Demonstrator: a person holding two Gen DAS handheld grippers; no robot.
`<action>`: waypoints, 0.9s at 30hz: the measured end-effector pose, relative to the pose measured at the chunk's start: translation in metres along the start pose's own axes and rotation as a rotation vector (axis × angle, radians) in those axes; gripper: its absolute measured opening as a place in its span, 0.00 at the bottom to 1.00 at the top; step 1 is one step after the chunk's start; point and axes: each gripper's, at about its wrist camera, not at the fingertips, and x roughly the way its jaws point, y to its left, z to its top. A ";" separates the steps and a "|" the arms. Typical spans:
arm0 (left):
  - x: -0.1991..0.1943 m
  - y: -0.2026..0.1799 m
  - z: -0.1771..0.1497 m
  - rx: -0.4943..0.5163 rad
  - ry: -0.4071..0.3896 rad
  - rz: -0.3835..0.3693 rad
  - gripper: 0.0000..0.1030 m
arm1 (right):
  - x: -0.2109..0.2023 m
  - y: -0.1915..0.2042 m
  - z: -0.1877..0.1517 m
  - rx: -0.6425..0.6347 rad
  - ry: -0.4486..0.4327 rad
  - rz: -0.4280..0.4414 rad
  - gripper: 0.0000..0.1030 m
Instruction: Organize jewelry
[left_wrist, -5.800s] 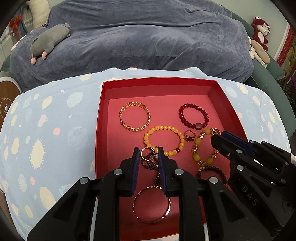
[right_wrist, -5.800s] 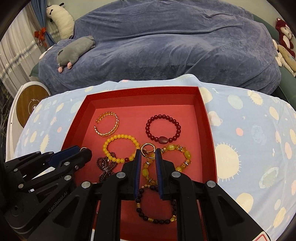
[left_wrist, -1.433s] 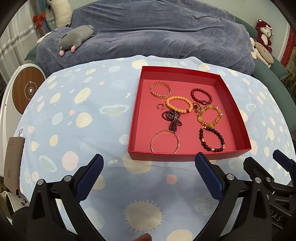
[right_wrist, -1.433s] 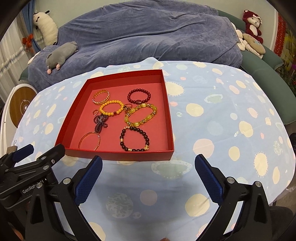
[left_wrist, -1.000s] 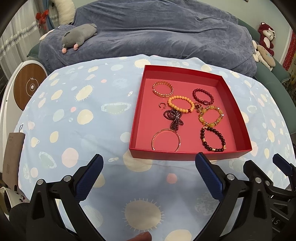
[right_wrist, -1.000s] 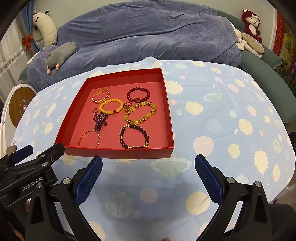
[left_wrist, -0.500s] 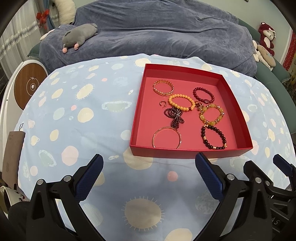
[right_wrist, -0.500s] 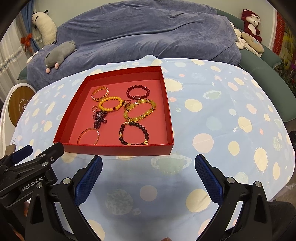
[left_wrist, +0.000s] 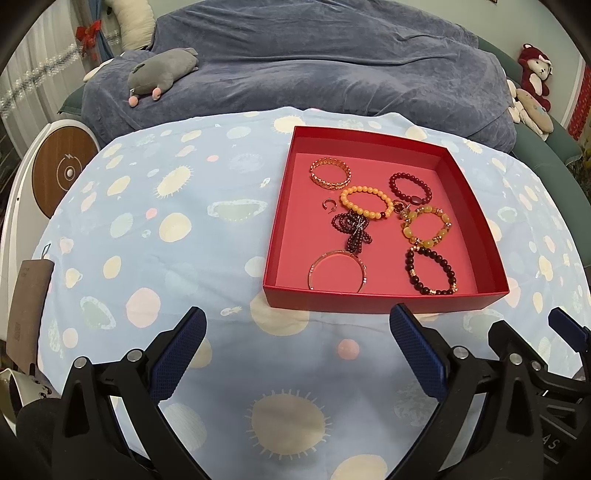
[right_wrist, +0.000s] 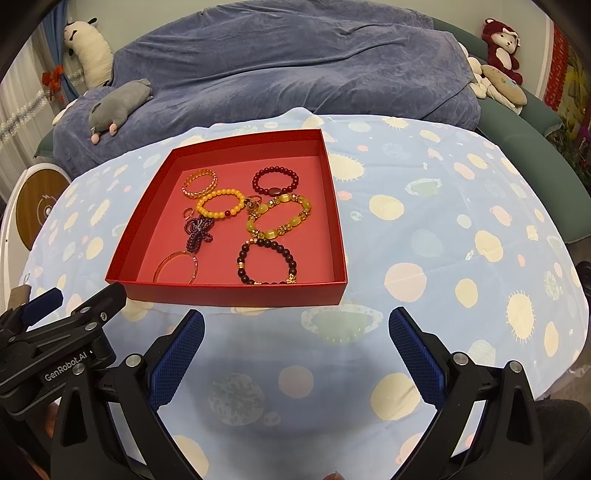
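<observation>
A shallow red box (left_wrist: 380, 297) (right_wrist: 236, 291) sits on the spotted blue tablecloth and holds several bracelets and rings. Among them are a gold chain bangle (left_wrist: 330, 173), a yellow bead bracelet (left_wrist: 365, 202), a dark red bead bracelet (right_wrist: 275, 180), a thin metal bangle (left_wrist: 337, 271) and a small ring (left_wrist: 328, 204). My left gripper (left_wrist: 297, 339) is wide open and empty, back from the box's near wall. My right gripper (right_wrist: 295, 341) is also wide open and empty, just in front of the box.
The table is covered by a light blue cloth (right_wrist: 461, 236) with pale spots. A blue-covered sofa (left_wrist: 314, 70) stands behind, with a grey plush toy (left_wrist: 162, 72) and more toys (right_wrist: 502, 33) at the right. A round wooden-faced device (left_wrist: 62, 171) stands at the left.
Both grippers let go of the rings, opened wide and pulled back out of the box to the near side of the table. In the last second they barely moved.
</observation>
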 end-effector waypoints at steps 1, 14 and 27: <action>0.000 0.000 0.000 0.000 -0.001 0.000 0.92 | 0.000 0.000 0.000 0.000 0.000 0.000 0.94; 0.000 0.000 -0.001 0.001 -0.003 0.001 0.92 | -0.001 0.000 -0.001 0.000 0.000 0.000 0.94; 0.000 0.001 -0.002 0.018 -0.005 0.003 0.92 | 0.000 -0.002 -0.005 0.001 0.003 -0.003 0.94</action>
